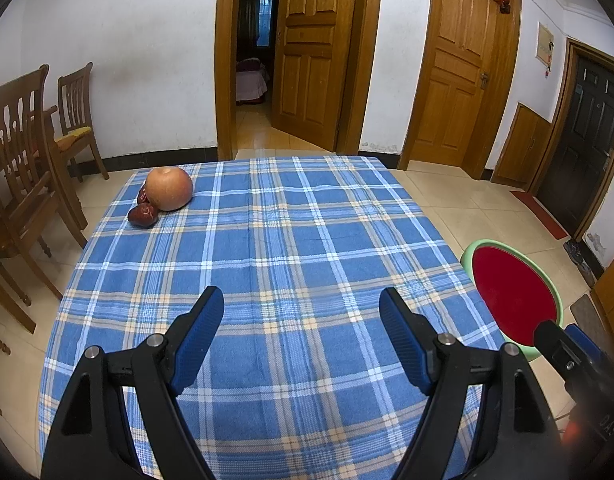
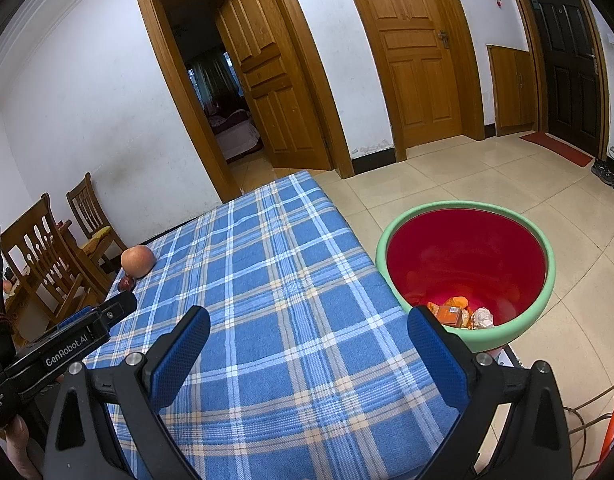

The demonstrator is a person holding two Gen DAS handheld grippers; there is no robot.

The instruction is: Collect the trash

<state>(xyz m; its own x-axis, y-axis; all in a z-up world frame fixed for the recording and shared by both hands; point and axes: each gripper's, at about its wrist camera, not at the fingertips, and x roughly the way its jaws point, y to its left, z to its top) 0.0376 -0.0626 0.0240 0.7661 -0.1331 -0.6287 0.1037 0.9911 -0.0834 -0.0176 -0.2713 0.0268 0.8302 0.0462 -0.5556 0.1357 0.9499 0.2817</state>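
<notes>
Both grippers hover over the near edge of the table (image 1: 307,216), draped in a blue plaid cloth; the left gripper (image 1: 301,312) has its blue-padded jaws spread wide with only bare cloth between them; the right gripper (image 2: 309,334) is spread just as wide, and it too holds nothing. Over at the far left corner of the cloth sits an apple (image 1: 169,189), round and orange-pink, with two dark red dates (image 1: 143,215) tucked right against its near side; from the right wrist view the same apple (image 2: 137,261) shows near the table's left edge. Off the table's right side, on the tiled floor, stands the bin (image 2: 545,300), green-rimmed and red inside; the trash (image 2: 459,314) already lies at its bottom, an orange box, some orange peel and a crumpled pale wad, all bunched together against the near wall. The left wrist view catches that bin (image 1: 473,249) only at its right edge, with the right gripper's body partly in front of it. Wooden chairs (image 1: 23,184) stand beside the table on the left; the wooden doors (image 1: 315,52) line the white wall behind.
</notes>
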